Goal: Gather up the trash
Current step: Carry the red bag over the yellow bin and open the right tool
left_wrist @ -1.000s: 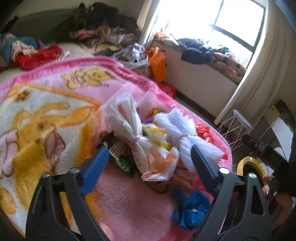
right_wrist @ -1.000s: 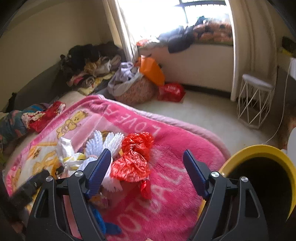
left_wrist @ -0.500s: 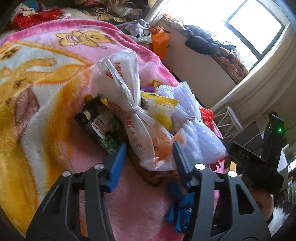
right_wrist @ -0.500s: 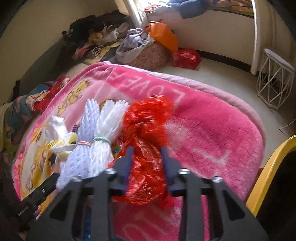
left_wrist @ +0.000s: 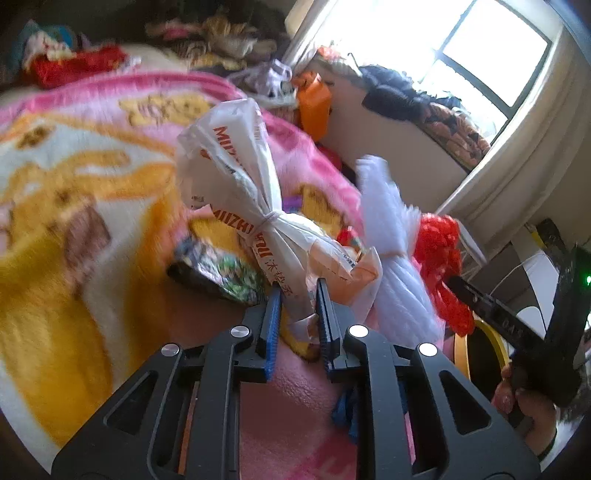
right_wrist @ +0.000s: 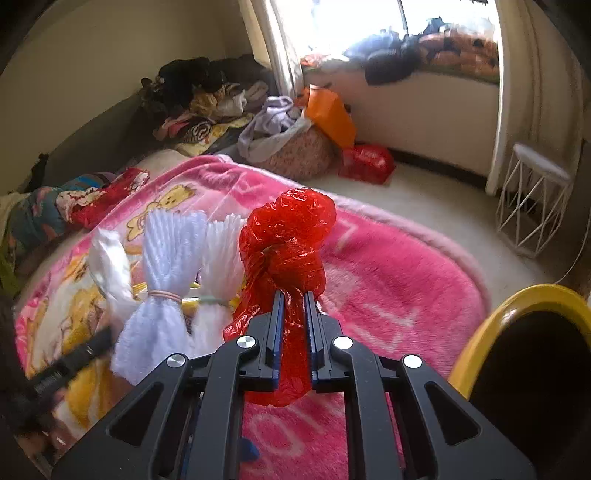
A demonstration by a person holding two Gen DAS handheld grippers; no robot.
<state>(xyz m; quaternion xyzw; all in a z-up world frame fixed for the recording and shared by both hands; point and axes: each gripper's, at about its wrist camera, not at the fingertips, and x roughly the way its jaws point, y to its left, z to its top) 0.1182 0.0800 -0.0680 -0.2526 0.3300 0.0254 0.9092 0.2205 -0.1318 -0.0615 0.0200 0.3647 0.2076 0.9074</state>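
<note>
Cluttered bedroom, pink blanket (right_wrist: 388,273) on bed. Left tool (left_wrist: 297,314) closing on tied white bag (left_wrist: 258,206); right tool (right_wrist: 293,321) closing on red bag (right_wrist: 286,240). Both bags on blanket. Risk: thin plastic slips or tears when lifted toward yellow bin (right_wrist: 491,325).

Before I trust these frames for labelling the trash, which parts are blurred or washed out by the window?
Left wrist view: the window is blown out white, the blanket and the white foam bundle smear with motion, while the white plastic bag reads sharper. Right wrist view: the window glare hides its panes; the red plastic bag is crisp; edges bend from the fisheye.
</note>
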